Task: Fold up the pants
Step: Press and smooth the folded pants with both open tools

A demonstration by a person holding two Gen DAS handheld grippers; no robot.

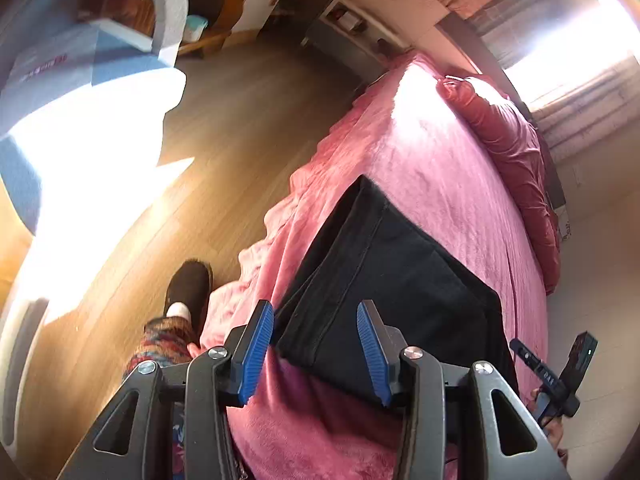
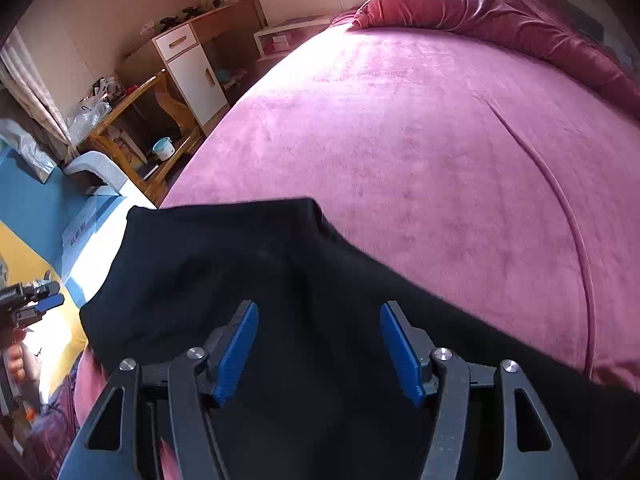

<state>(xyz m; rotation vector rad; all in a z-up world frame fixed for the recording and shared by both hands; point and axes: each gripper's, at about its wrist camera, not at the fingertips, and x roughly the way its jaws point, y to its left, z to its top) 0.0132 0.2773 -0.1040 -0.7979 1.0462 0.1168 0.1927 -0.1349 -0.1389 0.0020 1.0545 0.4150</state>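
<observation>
Black pants (image 1: 400, 280) lie folded on the pink blanket near the bed's near edge; a seam runs along them. My left gripper (image 1: 315, 308) hovers over their near corner by the bed's side, open, with nothing pressed between its blue pads (image 1: 256, 344). In the right wrist view the pants (image 2: 240, 264) fill the lower half. My right gripper (image 2: 318, 308) is held above the dark cloth, jaws wide and open, gripping nothing. The left gripper (image 2: 36, 300) shows at the far left edge of that view.
The pink blanket (image 2: 420, 140) covers the bed, with a rumpled red duvet (image 2: 500, 12) along its far side. A person's patterned trouser leg and dark slipper (image 1: 190, 288) stand on the wooden floor (image 1: 240, 120) beside the bed. A white cabinet (image 2: 196, 72) and wooden shelf stand beyond.
</observation>
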